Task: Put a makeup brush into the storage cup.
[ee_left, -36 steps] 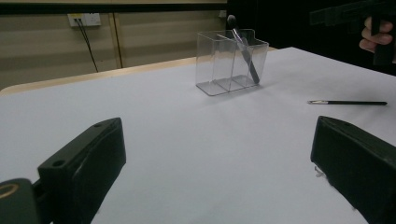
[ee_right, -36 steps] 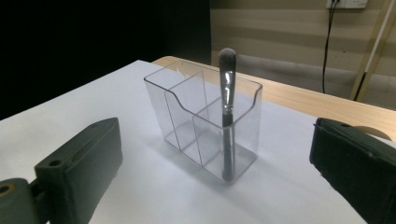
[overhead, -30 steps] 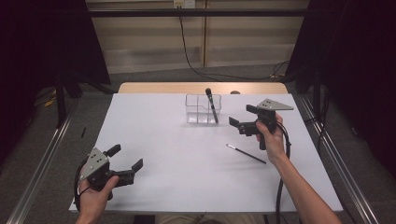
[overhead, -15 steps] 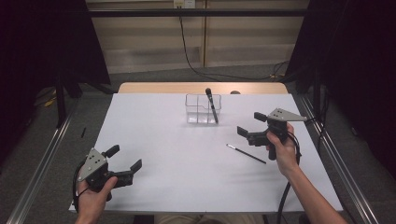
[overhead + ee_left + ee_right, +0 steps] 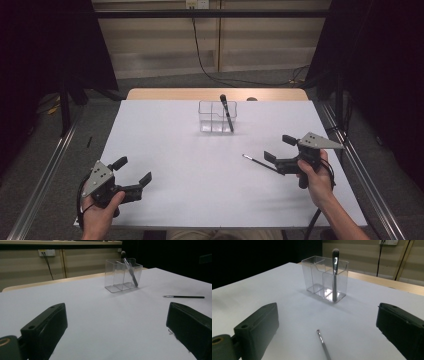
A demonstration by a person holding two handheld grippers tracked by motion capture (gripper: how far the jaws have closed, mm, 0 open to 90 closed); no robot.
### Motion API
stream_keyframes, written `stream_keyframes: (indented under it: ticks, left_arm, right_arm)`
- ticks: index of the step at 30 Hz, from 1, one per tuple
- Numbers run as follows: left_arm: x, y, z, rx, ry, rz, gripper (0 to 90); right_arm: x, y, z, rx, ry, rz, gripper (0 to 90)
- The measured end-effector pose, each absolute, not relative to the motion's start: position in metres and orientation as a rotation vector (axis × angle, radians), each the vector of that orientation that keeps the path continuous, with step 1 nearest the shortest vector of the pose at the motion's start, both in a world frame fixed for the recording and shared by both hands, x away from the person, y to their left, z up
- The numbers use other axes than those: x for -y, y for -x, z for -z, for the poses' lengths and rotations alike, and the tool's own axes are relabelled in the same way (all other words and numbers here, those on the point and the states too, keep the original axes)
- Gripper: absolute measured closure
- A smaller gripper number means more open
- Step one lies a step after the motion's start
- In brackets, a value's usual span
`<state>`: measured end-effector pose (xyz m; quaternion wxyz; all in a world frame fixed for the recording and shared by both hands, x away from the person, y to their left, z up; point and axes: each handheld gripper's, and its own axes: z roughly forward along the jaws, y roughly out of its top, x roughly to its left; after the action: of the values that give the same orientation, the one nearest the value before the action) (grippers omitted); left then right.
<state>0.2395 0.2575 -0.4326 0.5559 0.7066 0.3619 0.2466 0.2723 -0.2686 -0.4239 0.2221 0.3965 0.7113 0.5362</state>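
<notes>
A clear plastic organiser (image 5: 215,116) (image 5: 123,274) (image 5: 325,278) with compartments stands at the table's far middle. A makeup brush (image 5: 226,113) (image 5: 129,267) (image 5: 334,273) leans upright in its right compartment. A thin black brush (image 5: 260,163) (image 5: 184,297) (image 5: 323,343) lies flat on the white table, just left of my right gripper (image 5: 281,151). That gripper is open, its jaws wide apart, with the thin brush's tip lying between and ahead of them. My left gripper (image 5: 132,171) rests open near the front left edge, holding nothing.
The white sheet (image 5: 200,165) covers the table, with a wooden strip (image 5: 215,94) at the far edge. Metal rails (image 5: 45,170) run along both sides. A black cable (image 5: 200,55) hangs from a wall socket behind.
My right gripper has moved from beside the organiser toward me and down, now low over the table next to the thin brush. The left gripper has stayed put.
</notes>
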Motion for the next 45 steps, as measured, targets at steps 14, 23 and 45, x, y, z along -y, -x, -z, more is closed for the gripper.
stream_keyframes:
  ticks: [14,23,45]
  left_arm:
    - [-0.263,-0.237,0.433,-0.855,-1.658,-0.578,3.4]
    - [-0.264,-0.235,0.433,-0.861,-1.651,-0.577,3.4]
    - [-0.264,-0.236,0.432,-0.873,-1.651,-0.587,3.5]
  right_arm:
    - [0.287,-0.233,0.432,-1.924,-1.125,-1.463,3.9]
    - [0.298,-0.209,0.438,-1.904,-1.150,-1.460,2.9]
    - [0.292,-0.222,0.442,-1.969,-1.106,-1.464,1.3]
